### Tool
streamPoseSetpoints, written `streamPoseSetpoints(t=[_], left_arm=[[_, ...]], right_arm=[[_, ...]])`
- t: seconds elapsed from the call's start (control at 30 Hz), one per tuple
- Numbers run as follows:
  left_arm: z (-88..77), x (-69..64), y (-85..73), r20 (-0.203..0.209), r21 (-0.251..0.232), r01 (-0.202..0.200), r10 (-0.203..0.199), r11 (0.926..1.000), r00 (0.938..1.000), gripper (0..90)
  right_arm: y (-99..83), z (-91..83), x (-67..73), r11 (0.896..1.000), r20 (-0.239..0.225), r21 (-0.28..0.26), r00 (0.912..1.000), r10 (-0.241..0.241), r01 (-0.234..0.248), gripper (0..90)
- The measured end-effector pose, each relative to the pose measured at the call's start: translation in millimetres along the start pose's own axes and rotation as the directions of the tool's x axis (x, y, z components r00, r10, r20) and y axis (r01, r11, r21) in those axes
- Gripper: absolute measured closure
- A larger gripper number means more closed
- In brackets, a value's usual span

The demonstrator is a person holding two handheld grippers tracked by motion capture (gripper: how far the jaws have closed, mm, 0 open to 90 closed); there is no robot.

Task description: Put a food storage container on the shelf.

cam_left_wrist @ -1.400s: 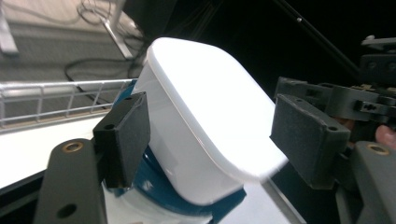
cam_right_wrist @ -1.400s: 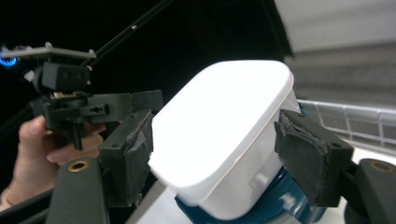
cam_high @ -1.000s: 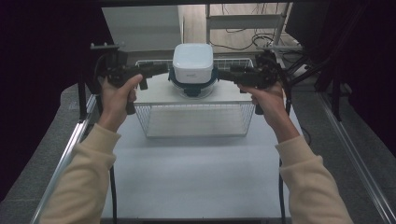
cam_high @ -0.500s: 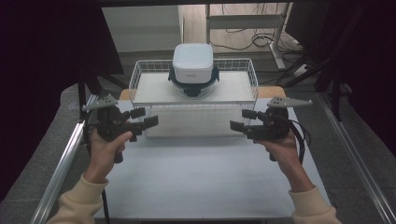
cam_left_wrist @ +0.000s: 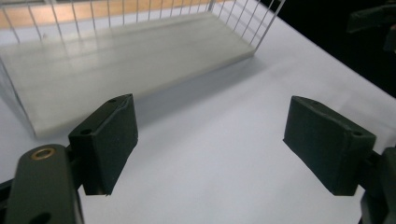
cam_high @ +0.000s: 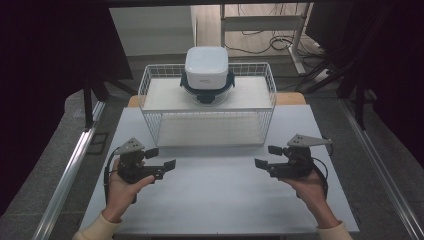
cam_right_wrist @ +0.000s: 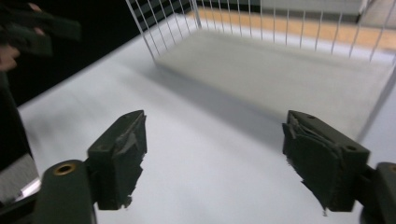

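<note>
In the high view, a white bench (cam_high: 220,200) is being shown with dark floor along both its side edges, and a broad bare stretch of its top is being left open between the near edge and a white wire basket (cam_high: 207,122). One basket is counted, standing toward the far half of the bench, with one white lidded container (cam_high: 206,70) being carried at the middle of its far rim. Two claws are counted. The left claw (cam_high: 161,159) is being held in a hand at the near left, just in front of the basket's near left corner, pointing inward and level; its jaws have just been opening and are spread wide with nothing between them. The right claw (cam_high: 268,156) is being held in the other hand at the near right, mirrored, pointing inward, its jaws likewise parted and empty. Both forearms are being brought in from the near edge.

In the left gripper view, two black pads are being seen wide apart over bare bench, with the basket's (cam_left_wrist: 140,51) floor and wire wall lying ahead and apart from them.

In the right gripper view, two worn pads are being held wide apart over bare bench, the basket's (cam_right_wrist: 299,60) corner standing ahead, untouched.
</note>
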State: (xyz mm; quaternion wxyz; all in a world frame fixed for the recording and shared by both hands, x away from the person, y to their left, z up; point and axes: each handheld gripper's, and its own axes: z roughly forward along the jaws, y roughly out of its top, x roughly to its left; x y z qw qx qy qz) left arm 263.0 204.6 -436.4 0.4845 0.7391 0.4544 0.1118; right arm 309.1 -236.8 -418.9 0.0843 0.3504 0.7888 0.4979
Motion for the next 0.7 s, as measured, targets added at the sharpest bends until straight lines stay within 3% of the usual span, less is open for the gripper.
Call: streamPoseSetpoints(t=[0.1, 0.27, 0.7], left_arm=[[7.3, 3.3, -10.5, -0.009, 0.045, 0.017, -0.017, 0.9988, 0.9998, 15.3], [13.1, 8.3, -22.3, -0.024, 0.078, 0.039, -0.037, 0.9961, 0.999, 14.1], [17.8, 11.7, -27.4, -0.023, 0.101, 0.069, -0.067, 0.9925, 0.9975, 13.2]], right_arm=[[-18.9, 3.3, 1.7, 0.999, 0.032, 0.042, 0.9994, -0.014, 0.012, 18.7], [-39.9, 8.4, -2.1, 0.997, 0.047, 0.077, 0.9989, 0.004, -0.007, 17.4], [-42.9, 7.2, -3.4, 0.998, 0.077, 0.057, 0.997, -0.002, -0.003, 14.1]])
